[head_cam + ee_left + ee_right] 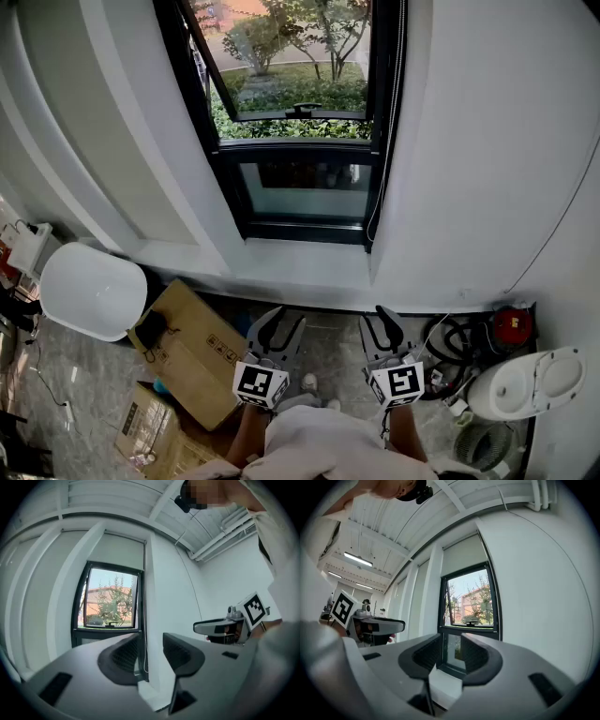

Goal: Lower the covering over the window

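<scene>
A black-framed window (300, 122) is set in the white wall ahead, its upper pane tilted open. A pale roller blind (117, 551) is rolled up high over the window (110, 603); the blind (464, 556) also shows in the right gripper view. A thin pull cord (386, 122) hangs down the frame's right side; the cord (145, 639) runs just beyond my left jaws. My left gripper (277, 330) and right gripper (384, 328) are held level side by side, well short of the sill (300, 272). Both are open, with nothing between the jaws.
Cardboard boxes (192, 352) lie on the floor at the left beside a white round seat (91, 289). A white appliance (525, 382), coiled cables (450, 337) and a red object (512, 326) crowd the floor at the right.
</scene>
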Motion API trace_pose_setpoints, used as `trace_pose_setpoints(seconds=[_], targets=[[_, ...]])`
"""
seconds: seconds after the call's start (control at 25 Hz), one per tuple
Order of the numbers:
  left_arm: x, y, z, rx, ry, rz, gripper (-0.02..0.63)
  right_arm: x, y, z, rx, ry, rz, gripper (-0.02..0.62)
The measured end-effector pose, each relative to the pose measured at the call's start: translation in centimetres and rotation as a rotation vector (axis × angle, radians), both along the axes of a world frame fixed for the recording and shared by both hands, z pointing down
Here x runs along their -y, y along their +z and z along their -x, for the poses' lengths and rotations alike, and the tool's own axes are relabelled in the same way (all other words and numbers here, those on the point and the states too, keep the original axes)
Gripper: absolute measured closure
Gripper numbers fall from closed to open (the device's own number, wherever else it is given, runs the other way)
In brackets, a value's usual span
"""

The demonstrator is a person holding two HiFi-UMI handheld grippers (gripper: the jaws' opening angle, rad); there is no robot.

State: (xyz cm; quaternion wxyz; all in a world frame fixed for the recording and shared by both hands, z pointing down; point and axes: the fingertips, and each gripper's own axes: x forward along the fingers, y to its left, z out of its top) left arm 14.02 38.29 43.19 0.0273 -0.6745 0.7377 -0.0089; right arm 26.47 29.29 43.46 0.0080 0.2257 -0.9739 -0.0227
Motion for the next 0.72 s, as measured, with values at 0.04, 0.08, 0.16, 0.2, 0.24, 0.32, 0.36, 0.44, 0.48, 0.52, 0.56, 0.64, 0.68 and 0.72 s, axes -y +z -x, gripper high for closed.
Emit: trace_pose_setpoints(seconds=[0.04, 0.08, 0.16, 0.2, 0.24, 0.32, 0.36, 0.44, 0.48, 0.52, 0.56, 0.64, 0.68, 0.72], targets=[[0.4, 0.2, 0.0, 0.003, 0.003, 0.004, 0.44, 0.3, -0.1, 0.1, 0.011, 0.001, 0.001, 0.477], [0.7, 0.4, 0.0, 0.005, 0.005, 0.007, 0.442, 0.7, -0.1, 0.2, 0.02, 0.003, 0.001, 0.475], [1.6, 0.5, 0.1, 0.005, 0.01, 0.007, 0.443, 1.4, -0.1, 0.5, 0.026, 0.005, -0.003, 0.447], [2.0, 0.5, 0.3, 0.004, 0.012, 0.005, 0.443, 1.8, -0.1, 0.7, 0.024, 0.006, -0.005, 0.446], [2.5, 0.4, 0.4, 0.006, 0.014, 0.002, 0.445, 2.2, -0.1, 0.9, 0.019, 0.008, -0.004, 0.446], [3.4, 0.3, 0.9, 0.011, 0.022, -0.002, 0.445, 2.9, 0.2, 1.6, 0.01, 0.014, -0.002, 0.446], [3.9, 0.3, 1.3, 0.013, 0.026, -0.003, 0.446, 3.3, 0.3, 2.0, 0.005, 0.015, -0.001, 0.446], [5.1, 0.6, 2.2, 0.012, 0.034, -0.001, 0.448, 4.2, 0.6, 3.1, -0.002, 0.018, 0.003, 0.446], [5.7, 0.8, 2.6, 0.01, 0.038, 0.002, 0.448, 4.8, 0.8, 3.7, -0.006, 0.019, 0.004, 0.446], [6.4, 1.0, 3.0, 0.007, 0.045, 0.005, 0.448, 5.4, 0.9, 4.2, -0.012, 0.02, 0.004, 0.446], [7.0, 1.1, 3.5, 0.004, 0.052, 0.008, 0.449, 6.0, 1.1, 4.8, -0.017, 0.024, 0.006, 0.446], [8.2, 1.5, 4.4, -0.004, 0.064, 0.014, 0.451, 7.1, 1.3, 6.0, -0.024, 0.035, 0.013, 0.446], [8.8, 1.7, 4.9, -0.007, 0.071, 0.018, 0.451, 7.7, 1.4, 6.6, -0.026, 0.039, 0.015, 0.446], [9.4, 1.7, 5.3, -0.01, 0.08, 0.019, 0.451, 8.3, 1.3, 7.2, -0.027, 0.043, 0.015, 0.446]])
